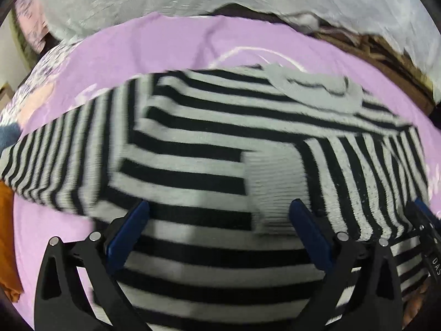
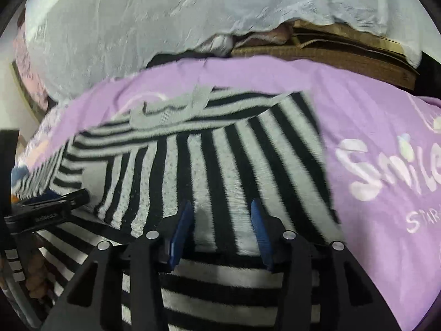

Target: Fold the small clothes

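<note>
A black-and-white striped knit sweater [image 1: 193, 143] lies on a purple sheet [image 1: 171, 44]. Its right sleeve is folded across the body, with the white ribbed cuff [image 1: 273, 182] near the middle. The left sleeve lies out to the left. My left gripper [image 1: 220, 215] is open over the sweater's lower body, its right finger by the cuff. In the right wrist view the sweater [image 2: 220, 151] shows the folded sleeve with lengthwise stripes. My right gripper [image 2: 220, 215] is open just above that folded sleeve. The left gripper [image 2: 46, 207] shows at the left edge there.
A pale crumpled cloth [image 2: 137, 22] is heaped behind the purple sheet [image 2: 372, 110], which bears white lettering. Brown cardboard [image 2: 344, 47] lies at the back right. An orange cloth [image 1: 8, 248] sits at the left edge.
</note>
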Demonstrator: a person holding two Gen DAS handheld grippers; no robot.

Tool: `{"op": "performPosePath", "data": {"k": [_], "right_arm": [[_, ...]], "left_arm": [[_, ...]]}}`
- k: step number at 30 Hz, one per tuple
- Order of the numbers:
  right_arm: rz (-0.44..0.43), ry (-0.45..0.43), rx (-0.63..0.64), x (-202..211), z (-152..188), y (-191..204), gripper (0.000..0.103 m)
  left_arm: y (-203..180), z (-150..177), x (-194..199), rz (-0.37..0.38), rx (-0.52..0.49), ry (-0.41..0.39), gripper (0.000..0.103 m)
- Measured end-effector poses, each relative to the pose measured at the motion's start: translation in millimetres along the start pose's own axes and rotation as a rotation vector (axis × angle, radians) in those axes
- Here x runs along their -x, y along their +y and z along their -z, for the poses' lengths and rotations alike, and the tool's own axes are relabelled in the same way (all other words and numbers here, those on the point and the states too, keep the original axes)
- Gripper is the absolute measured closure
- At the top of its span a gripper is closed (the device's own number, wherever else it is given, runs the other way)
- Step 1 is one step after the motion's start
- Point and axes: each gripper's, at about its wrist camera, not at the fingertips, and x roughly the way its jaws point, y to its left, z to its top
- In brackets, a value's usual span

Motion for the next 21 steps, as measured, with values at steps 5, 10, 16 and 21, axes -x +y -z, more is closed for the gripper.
{"op": "performPosePath", "data": {"k": [5,10,16,21], "right_arm": [[-0.017,-0.044,-0.059,24,-2,-11,0.057],[-0.036,-0.061,-0.06,39,-1,-1,0.046],[-0.058,-0.028,-0.005,28,-1,27,0.045],[-0.068,-0.01,0.025,15,-12,47,0.045]], "left_arm": [[55,-1,24,-0.022,0.134,-0.031,0.004],[108,2,38,-0.068,0.238,-0.044,0.004],[130,7,40,0.009,0.365,-0.016,0.005],[55,-13,37,0.011,0.149,-0.004,0.005]]}}
